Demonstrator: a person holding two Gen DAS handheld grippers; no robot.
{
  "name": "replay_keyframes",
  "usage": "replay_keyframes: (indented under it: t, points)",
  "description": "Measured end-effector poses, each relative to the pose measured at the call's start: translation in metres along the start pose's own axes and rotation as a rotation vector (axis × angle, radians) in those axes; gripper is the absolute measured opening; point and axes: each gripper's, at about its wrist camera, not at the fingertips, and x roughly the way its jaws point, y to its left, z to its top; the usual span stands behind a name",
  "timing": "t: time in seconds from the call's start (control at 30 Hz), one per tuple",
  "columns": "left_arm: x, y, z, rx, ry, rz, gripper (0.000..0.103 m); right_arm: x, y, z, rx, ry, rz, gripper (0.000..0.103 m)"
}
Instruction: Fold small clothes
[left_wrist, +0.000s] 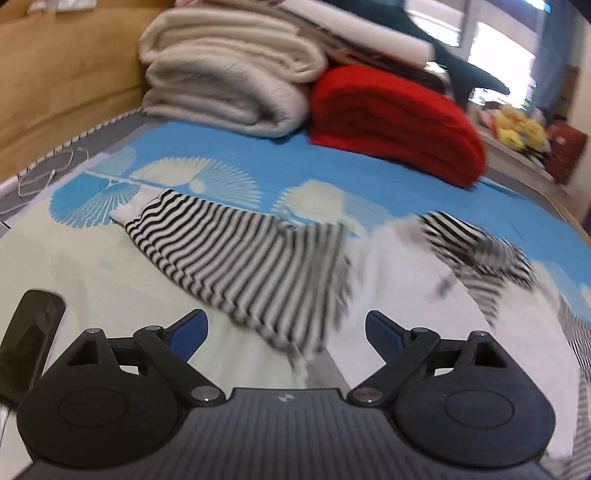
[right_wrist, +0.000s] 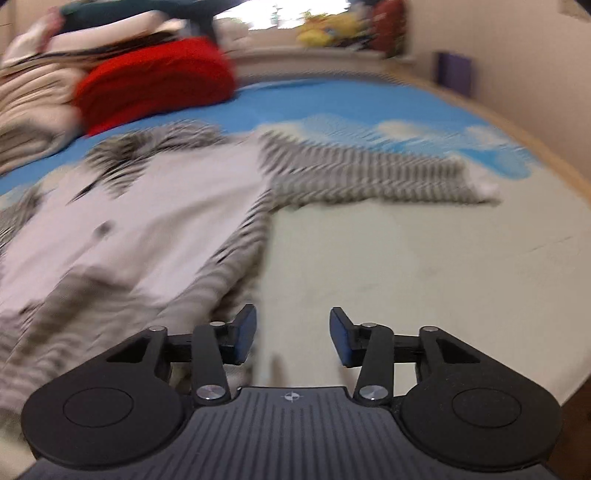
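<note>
Bedding covers the whole work surface: a bed sheet (left_wrist: 229, 162) printed in blue and pale cream with fan shapes, on which everything else is laid. No box, basket or other container is seen in either view.

One small garment (left_wrist: 258, 258) is spread on the sheet, white in the body with black-and-white striped sleeves. In the left wrist view one striped sleeve is stretched out to the left and the white body lies to the right. In the right wrist view the garment (right_wrist: 122, 221) fills the left half, with a sleeve reaching far to the right; much of it is blurred. Behind it, two folded piles are counted: one beige blanket (left_wrist: 229, 74) and one red blanket (left_wrist: 399, 122), set just beside each other. One dark phone (left_wrist: 29, 339) lies at the left edge.

The left gripper (left_wrist: 286, 328) is held wide open above the lower edge of the striped sleeve, with nothing pinched. The right gripper (right_wrist: 292, 338) is partly open over bare sheet just beside the garment's edge, and nothing is held.
</note>
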Motion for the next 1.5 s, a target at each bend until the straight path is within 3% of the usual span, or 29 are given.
replay_keyframes:
  t: [0.07,0.13,0.2,0.3,0.33,0.43,0.57,0.67,0.77,0.8,0.83,0.87,0.9,0.93,1.07,1.17,1.27,1.4,1.5]
  points:
    - [-0.016,-0.007,-0.024,0.009,-0.004,-0.012,0.095,0.007,0.010,-0.007,-0.053,0.037,0.081,0.045]
    - [-0.020,-0.009,-0.045,0.010,0.014,-0.003,0.095,0.017,0.022,-0.011,-0.116,0.094,0.102,0.045]
    - [-0.014,-0.008,-0.062,0.000,0.051,0.057,0.095,0.026,0.034,-0.017,-0.193,0.118,0.090,0.043]
    - [0.003,-0.008,-0.068,0.002,0.082,0.175,0.095,0.028,0.039,-0.018,-0.235,0.101,0.081,0.034]
    - [0.005,-0.008,-0.066,-0.012,0.068,0.189,0.095,0.029,0.039,-0.018,-0.224,0.109,0.081,0.006]
    - [0.012,-0.006,-0.065,-0.055,0.070,0.219,0.095,0.018,0.018,-0.018,-0.080,0.111,0.066,0.003]
    - [0.011,-0.007,-0.060,-0.060,0.063,0.166,0.095,-0.010,-0.033,-0.030,0.226,0.094,0.123,0.003]
    - [0.016,-0.013,-0.054,-0.012,0.047,0.178,0.095,0.009,-0.050,-0.047,0.292,0.208,0.089,0.004]
    - [0.024,-0.012,-0.047,-0.019,0.056,0.172,0.095,0.013,-0.058,-0.047,0.330,0.217,0.118,0.003]
    - [0.024,-0.010,-0.046,-0.030,0.056,0.167,0.095,0.010,-0.062,-0.048,0.374,0.210,0.122,0.007]
    - [0.024,-0.008,-0.046,-0.038,0.054,0.165,0.095,0.004,-0.066,-0.049,0.415,0.198,0.112,0.025]
    - [0.023,-0.006,-0.045,-0.043,0.052,0.166,0.095,-0.003,-0.068,-0.048,0.440,0.176,0.090,0.036]
    - [0.023,-0.004,-0.044,-0.047,0.053,0.168,0.095,-0.013,-0.066,-0.045,0.449,0.136,0.042,0.055]
    - [0.023,-0.002,-0.044,-0.052,0.055,0.170,0.095,-0.022,-0.063,-0.042,0.433,0.093,0.006,0.062]
    - [0.027,0.011,-0.039,-0.100,0.069,0.171,0.095,-0.039,-0.025,-0.007,0.257,-0.038,0.004,0.065]
    - [0.034,0.036,-0.028,-0.211,0.096,0.138,0.095,-0.028,0.009,0.038,0.181,-0.120,0.105,0.072]
    - [0.050,0.072,-0.010,-0.387,0.084,0.136,0.095,-0.001,0.028,0.083,0.179,-0.189,0.134,0.076]
    - [0.091,0.118,0.017,-0.582,0.051,0.066,0.095,0.044,0.035,0.109,0.239,-0.213,0.115,0.076]
    - [0.133,0.147,0.031,-0.668,0.045,0.028,0.095,0.076,0.035,0.106,0.251,-0.125,0.087,0.076]
